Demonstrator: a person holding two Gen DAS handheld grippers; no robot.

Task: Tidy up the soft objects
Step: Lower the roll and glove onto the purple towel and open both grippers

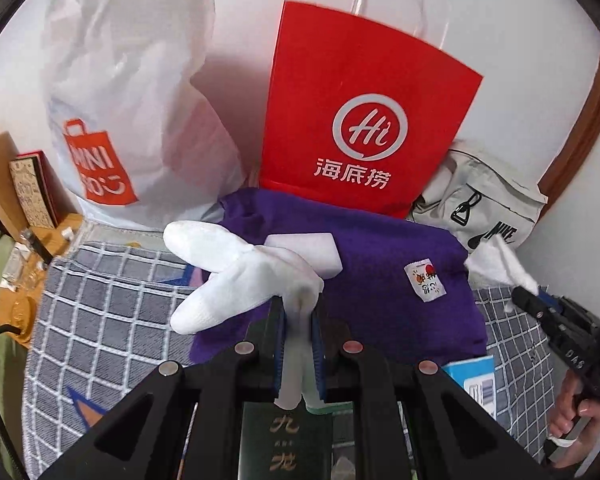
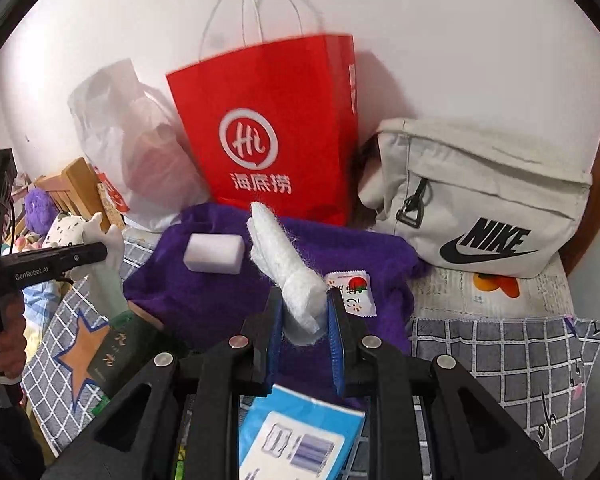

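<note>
My left gripper (image 1: 299,312) is shut on a pair of white socks (image 1: 236,276) and holds them above the purple cloth (image 1: 388,292). My right gripper (image 2: 305,312) is shut on a white fluffy roll (image 2: 284,264), also above the purple cloth (image 2: 204,288). A white sponge block (image 2: 214,253) and a small snack packet (image 2: 354,292) lie on the cloth. In the left wrist view the right gripper (image 1: 528,296) shows at the right with the roll (image 1: 496,260). In the right wrist view the left gripper (image 2: 96,254) shows at the left with the socks (image 2: 104,256).
A red paper bag (image 2: 276,128), a white Miniso plastic bag (image 1: 120,112) and a grey Nike pouch (image 2: 480,200) stand against the wall. A dark green book (image 1: 286,440) and a blue packet (image 2: 300,436) lie on the checked bedspread (image 2: 500,360). Wooden shelving (image 1: 4,184) is at left.
</note>
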